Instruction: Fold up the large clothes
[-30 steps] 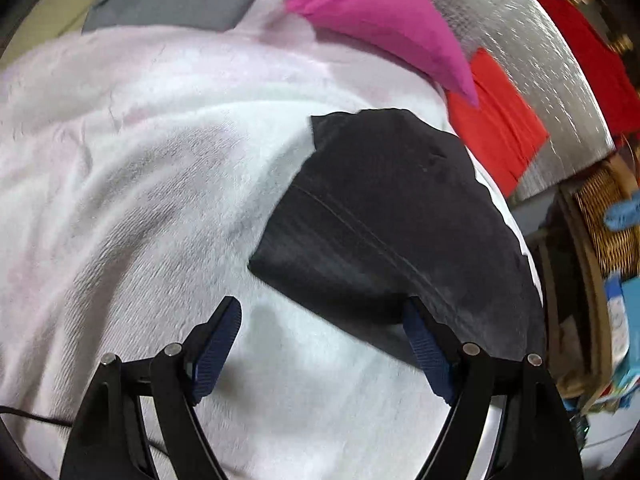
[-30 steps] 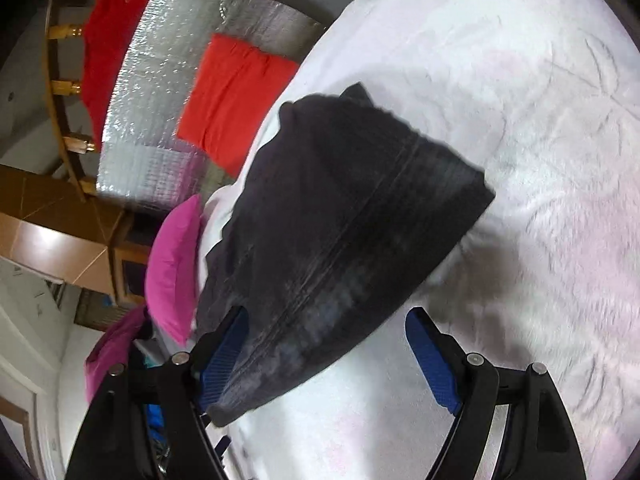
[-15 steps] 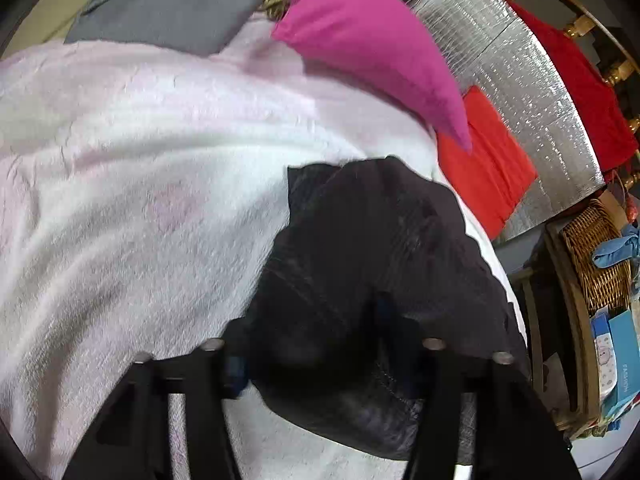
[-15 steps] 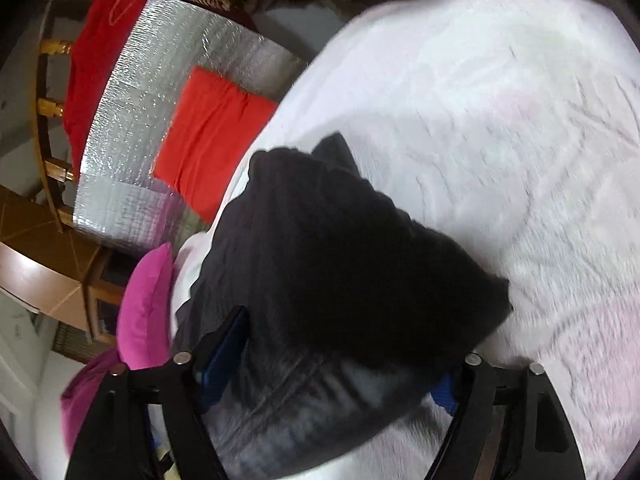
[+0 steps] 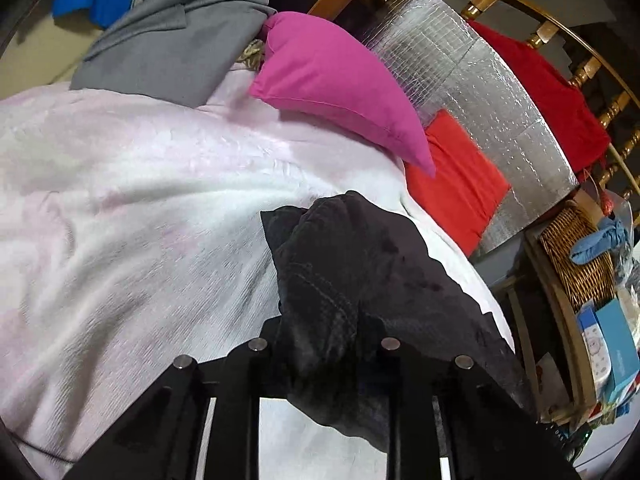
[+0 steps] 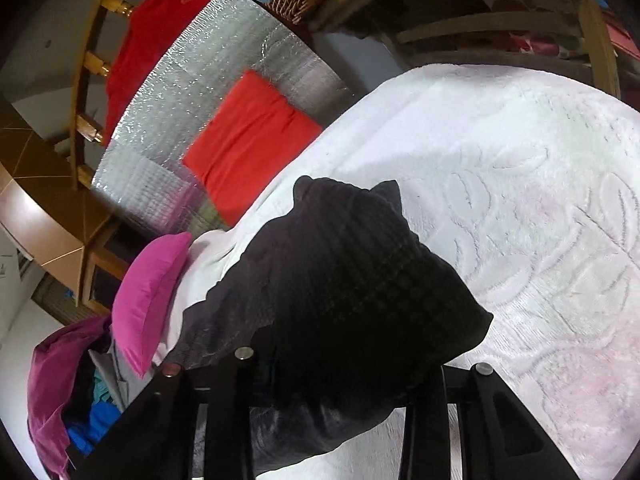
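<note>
A black garment [image 5: 360,280] lies bunched on a white, faintly pink-tinted bedspread [image 5: 140,220], close to the edge of the bed nearest the foil-covered board [image 5: 480,92]. The left gripper [image 5: 324,356] has just been closing, and its jaws are now narrow, with a gathered fold of the dark cloth pinched between them; the fabric rises up from the bedspread into the grip and drapes over the fingers, hiding the pads. The right gripper [image 6: 340,376] has likewise just been closing and now clamps a thicker bundle of the same garment [image 6: 352,280], which bulges out above and to the right of its fingers. Beyond the garment, a magenta pillow [image 5: 340,88] rests on the bed beside a grey garment [image 5: 168,48]. An orange-red folded cloth [image 5: 452,184] lies against the foil board, a red garment [image 5: 548,96] hangs on the wooden railing, and a wicker basket [image 5: 576,256] stands at the side.
</note>
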Demonstrator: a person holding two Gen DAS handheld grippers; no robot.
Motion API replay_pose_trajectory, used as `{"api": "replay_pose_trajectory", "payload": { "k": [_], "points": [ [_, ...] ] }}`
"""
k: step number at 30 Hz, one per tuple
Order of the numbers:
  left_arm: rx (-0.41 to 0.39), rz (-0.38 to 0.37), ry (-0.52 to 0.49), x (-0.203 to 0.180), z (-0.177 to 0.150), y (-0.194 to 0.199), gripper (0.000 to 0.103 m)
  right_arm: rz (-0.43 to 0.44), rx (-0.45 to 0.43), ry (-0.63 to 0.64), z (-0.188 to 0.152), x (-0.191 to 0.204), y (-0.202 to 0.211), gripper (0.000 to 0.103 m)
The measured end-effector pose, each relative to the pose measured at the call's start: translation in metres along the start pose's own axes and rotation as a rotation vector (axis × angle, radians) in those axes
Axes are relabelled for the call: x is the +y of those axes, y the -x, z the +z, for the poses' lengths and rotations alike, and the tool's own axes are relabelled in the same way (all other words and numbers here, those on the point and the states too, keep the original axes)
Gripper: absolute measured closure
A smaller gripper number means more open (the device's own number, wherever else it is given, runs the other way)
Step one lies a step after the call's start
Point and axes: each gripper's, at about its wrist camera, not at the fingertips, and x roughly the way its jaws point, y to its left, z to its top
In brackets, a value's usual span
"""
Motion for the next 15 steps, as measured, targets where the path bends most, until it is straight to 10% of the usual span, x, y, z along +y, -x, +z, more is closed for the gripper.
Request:
{"api": "replay_pose_trajectory", "payload": {
  "k": [9,11,15],
  "points": [
    [0.097,0.059,-0.036,0.023,-0.036,0.015,0.078,-0.030,0.133,0.049,-0.021,-0.025,0.014,0.066],
    [0.139,0.101,-0.053,0.026,-0.037,0.007,0.064,-0.043,0.171,0.050,-0.023,-0.034,0.007,0.063],
    [0.169,0.129,-0.040,0.035,-0.028,0.007,0.052,-0.054,0.238,0.002,-0.019,-0.047,0.008,0.041]
  ]
}}
